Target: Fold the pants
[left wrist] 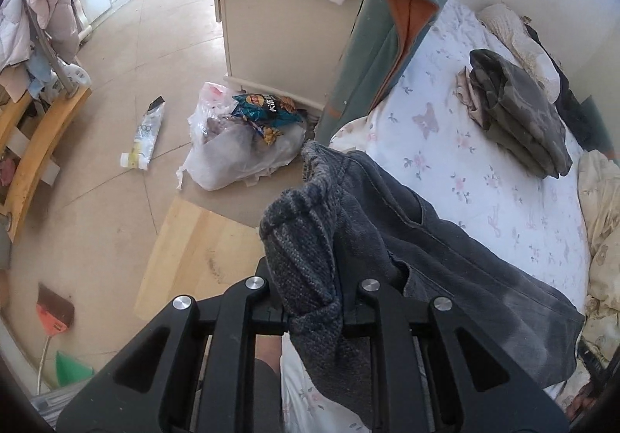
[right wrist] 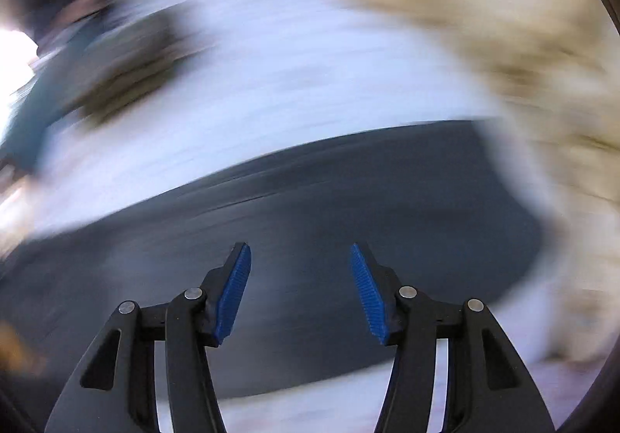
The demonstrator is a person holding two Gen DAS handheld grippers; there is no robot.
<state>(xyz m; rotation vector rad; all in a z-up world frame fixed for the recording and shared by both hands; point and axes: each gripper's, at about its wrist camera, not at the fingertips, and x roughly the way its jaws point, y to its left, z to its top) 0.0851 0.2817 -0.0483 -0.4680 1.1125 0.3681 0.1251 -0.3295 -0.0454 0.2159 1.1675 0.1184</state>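
Note:
Dark grey pants [left wrist: 418, 239] lie on the floral bed sheet [left wrist: 457, 146], with the ribbed waistband bunched up at the bed's near edge. My left gripper [left wrist: 314, 278] is shut on that waistband and the cloth hides its fingertips. The right wrist view is badly motion-blurred. My right gripper [right wrist: 300, 270] is open, with blue ribbed pads [right wrist: 232, 293], and hovers empty over the dark pants [right wrist: 310, 200]. I cannot tell how high above them.
Folded camouflage pants [left wrist: 523, 115] lie further up the bed, with a beige quilt [left wrist: 600, 239] at the right. On the floor are a rubbish bag [left wrist: 240, 146], a wooden board [left wrist: 193, 251], a cabinet [left wrist: 279, 33] and a green jacket [left wrist: 387, 37] hanging over the bed end.

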